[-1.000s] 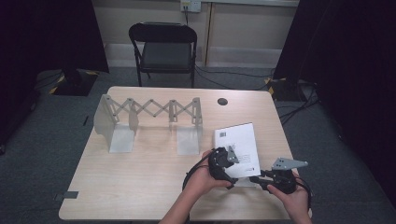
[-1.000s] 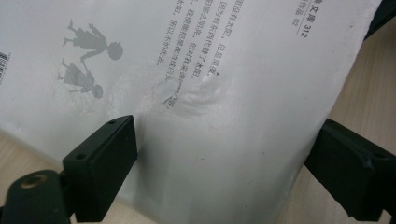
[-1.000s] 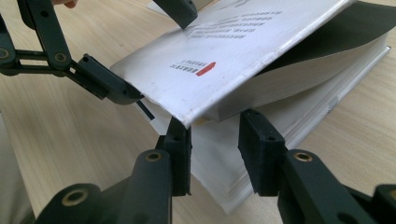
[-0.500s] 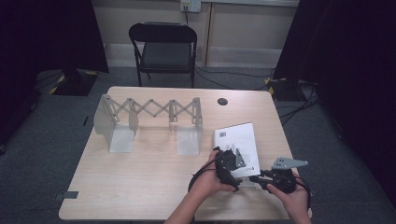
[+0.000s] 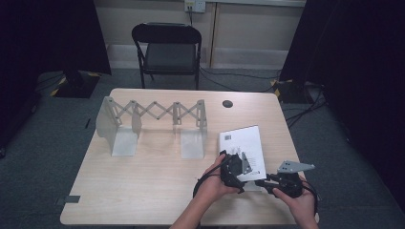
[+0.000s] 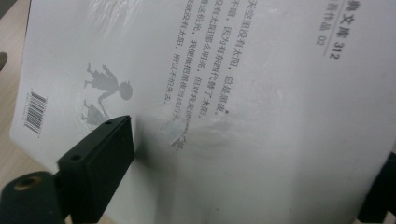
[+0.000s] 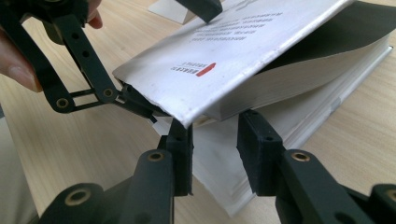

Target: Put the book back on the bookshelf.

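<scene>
From above, we see our left hand-held gripper [image 5: 235, 168] on the near edge of the book [image 5: 242, 145], our right hand-held gripper [image 5: 267, 182] just beside that corner on the table [image 5: 157, 191].

Along the left one, a jaw lies on the white cover [image 6: 261, 116]; its grip we cannot tell.

Along the right one [image 7: 214, 140], jaws stand apart, empty, under the lifted cover [image 7: 233, 51], pages [image 7: 299, 116] between.

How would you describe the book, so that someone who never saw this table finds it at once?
Start at the wooden table and go to its near right corner, where both hands work. The book lies there, a white paperback with a barcode, its cover lifted. The only other big thing, the grey folding rack, stands far to the left.
</scene>
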A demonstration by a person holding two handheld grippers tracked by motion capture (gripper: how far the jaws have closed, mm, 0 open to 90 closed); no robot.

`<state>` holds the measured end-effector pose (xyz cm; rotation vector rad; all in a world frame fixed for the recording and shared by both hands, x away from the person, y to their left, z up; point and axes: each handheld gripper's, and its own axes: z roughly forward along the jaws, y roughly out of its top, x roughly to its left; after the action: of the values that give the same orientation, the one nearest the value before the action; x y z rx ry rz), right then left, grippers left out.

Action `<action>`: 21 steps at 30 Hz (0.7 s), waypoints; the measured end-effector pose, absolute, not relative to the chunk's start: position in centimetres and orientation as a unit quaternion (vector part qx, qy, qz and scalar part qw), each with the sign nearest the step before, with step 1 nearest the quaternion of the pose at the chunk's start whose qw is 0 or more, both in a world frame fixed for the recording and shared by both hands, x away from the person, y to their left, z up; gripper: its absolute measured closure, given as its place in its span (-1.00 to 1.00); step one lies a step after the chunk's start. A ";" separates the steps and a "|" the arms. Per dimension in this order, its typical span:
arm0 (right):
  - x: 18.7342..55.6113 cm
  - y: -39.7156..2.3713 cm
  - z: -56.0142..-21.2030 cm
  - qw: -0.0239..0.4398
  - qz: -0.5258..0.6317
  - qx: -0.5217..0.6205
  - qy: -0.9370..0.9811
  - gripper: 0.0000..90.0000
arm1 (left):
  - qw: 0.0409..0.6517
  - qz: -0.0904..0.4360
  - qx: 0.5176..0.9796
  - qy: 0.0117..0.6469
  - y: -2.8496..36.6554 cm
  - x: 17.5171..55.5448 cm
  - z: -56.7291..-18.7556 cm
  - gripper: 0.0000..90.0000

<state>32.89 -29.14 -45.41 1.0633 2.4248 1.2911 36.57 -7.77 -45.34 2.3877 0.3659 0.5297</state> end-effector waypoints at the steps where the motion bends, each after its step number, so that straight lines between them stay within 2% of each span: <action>1: 32.9 -29.2 -45.4 0.097 0.438 0.359 0.819 0.48 | 0.322 0.207 0.914 0.131 -7.7 36.4 -45.1 -0.69; 4: 33.0 -29.0 -45.6 0.088 0.437 0.358 0.821 0.38 | 0.314 0.211 0.917 0.121 -7.6 36.4 -45.2 -0.60; 9: 33.1 -28.9 -45.9 0.112 0.415 0.356 0.829 0.20 | 0.312 0.216 0.917 0.123 -7.4 36.2 -45.4 -0.58; 12: 33.2 -28.8 -46.0 0.127 0.399 0.355 0.836 0.20 | 0.312 0.212 0.918 0.126 -7.5 36.2 -45.3 -0.58; 21: 33.8 -28.6 -46.6 0.132 0.395 0.362 0.834 0.24 | 0.306 0.210 0.920 0.122 -7.7 36.3 -45.2 -0.59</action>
<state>33.82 -28.60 -46.59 1.0511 2.4186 1.1473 36.27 -7.66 -45.25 2.4358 0.3220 0.5562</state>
